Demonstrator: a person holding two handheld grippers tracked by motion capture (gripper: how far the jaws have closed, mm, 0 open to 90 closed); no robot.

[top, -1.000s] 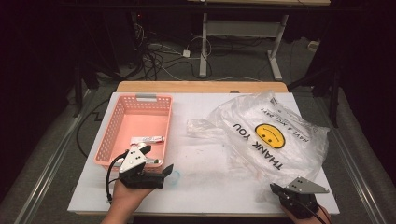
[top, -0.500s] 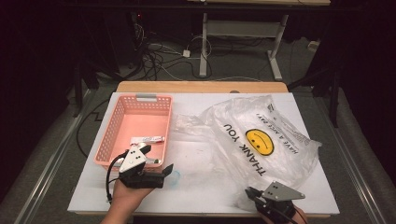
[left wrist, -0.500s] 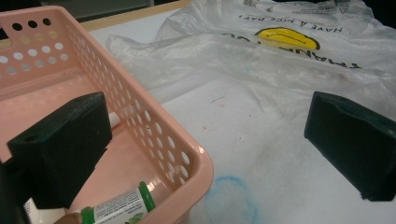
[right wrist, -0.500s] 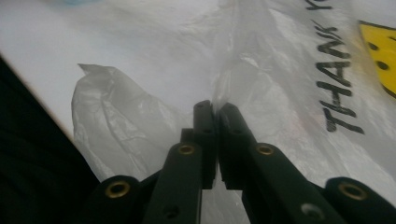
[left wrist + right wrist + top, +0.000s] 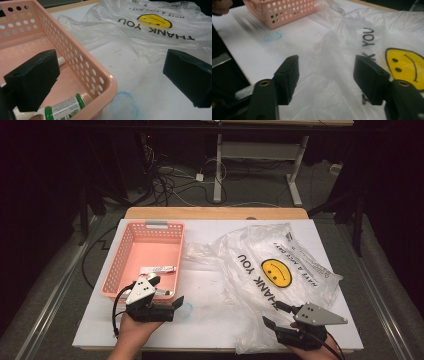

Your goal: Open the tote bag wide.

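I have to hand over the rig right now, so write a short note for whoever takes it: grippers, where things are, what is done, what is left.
Left gripper: open, holding nothing, at the near right corner of the pink perforated plastic basket.
Right gripper: open, jaws standing either side of the near edge of the clear plastic bag printed with a yellow smiley and THANK YOU, not yet closed on it.
Basket: on the white table top, left of the bag; holds a small green-capped bottle and a white tube.
Done: items sit in the basket.
Left: probably grip the bag; anything beyond that I cannot judge.
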